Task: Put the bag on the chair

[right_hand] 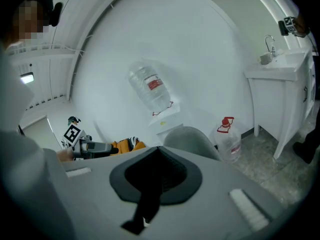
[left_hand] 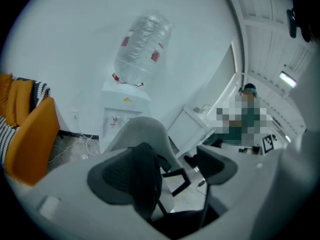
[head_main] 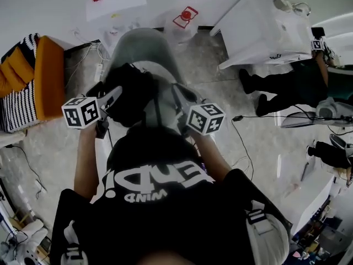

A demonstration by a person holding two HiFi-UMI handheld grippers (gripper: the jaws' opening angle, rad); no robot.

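Note:
A black bag [head_main: 129, 93] rests on the seat of a grey shell chair [head_main: 144, 44]. My left gripper [head_main: 113, 97] stands at the bag's left side. In the left gripper view its jaws [left_hand: 170, 171] are wide apart; a fold of the bag [left_hand: 147, 179] hangs against the left pad and the right pad is free. The chair's back [left_hand: 142, 131] rises just behind. My right gripper [head_main: 179, 95] is at the bag's right side. Its pads [right_hand: 156, 171] meet, with a black strap [right_hand: 147, 204] pinched between them and dangling below.
A water dispenser with a large bottle [left_hand: 142, 44] stands against the wall behind the chair, a water jug [head_main: 185, 18] beside it. A white sink cabinet [head_main: 265, 29] is at the right, an orange and striped seat [head_main: 27, 81] at the left. Cables [head_main: 242, 148] cross the floor; a person [head_main: 287, 87] stands at the right.

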